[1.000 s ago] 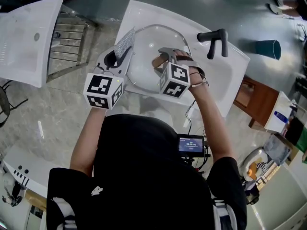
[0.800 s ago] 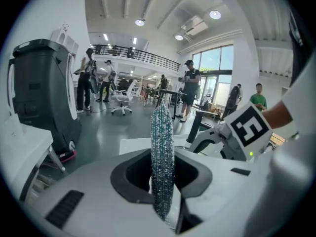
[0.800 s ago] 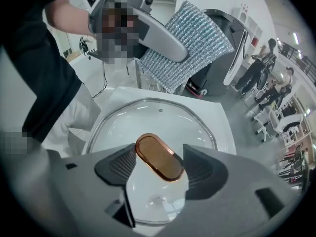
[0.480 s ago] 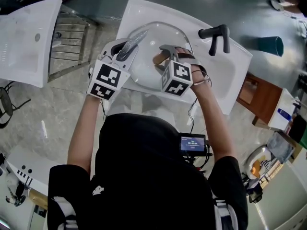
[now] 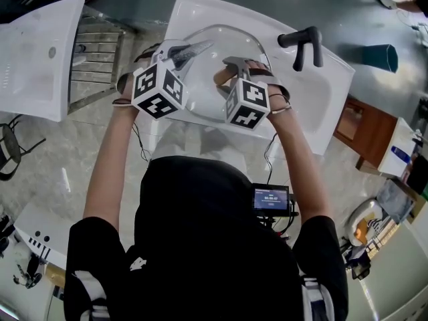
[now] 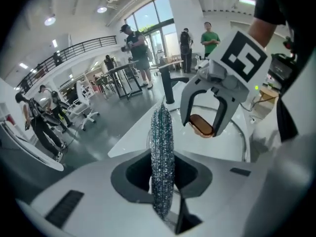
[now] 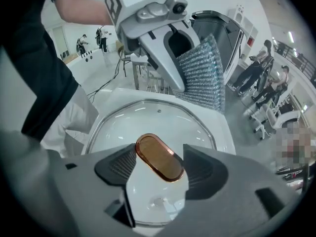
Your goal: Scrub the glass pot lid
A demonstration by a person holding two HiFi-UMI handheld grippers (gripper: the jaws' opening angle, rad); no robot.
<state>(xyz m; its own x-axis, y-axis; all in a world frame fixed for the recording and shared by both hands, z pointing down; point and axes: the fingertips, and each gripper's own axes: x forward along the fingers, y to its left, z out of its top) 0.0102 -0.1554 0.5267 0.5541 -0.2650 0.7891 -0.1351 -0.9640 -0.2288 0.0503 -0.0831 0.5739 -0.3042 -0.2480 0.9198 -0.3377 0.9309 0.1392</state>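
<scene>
Glass pot lid [image 5: 234, 42]: inside the basin of the white sink [image 5: 321, 105], knob side up, with the amber knob [image 7: 159, 157] at its centre.
Right claw [image 7: 159, 163]: over the middle of the sink, closed narrow on the knob with a pad against either side.
Left claw [image 6: 163, 174]: clamped on a glittery scrubber [image 6: 162, 132], gripped edge-on.
Scrubber position: over the lid's rim toward the left side of the sink; contact with the glass not discernible.
Black tap [image 5: 301, 45]: upright on the right part of the sink, apart from both claws.
</scene>
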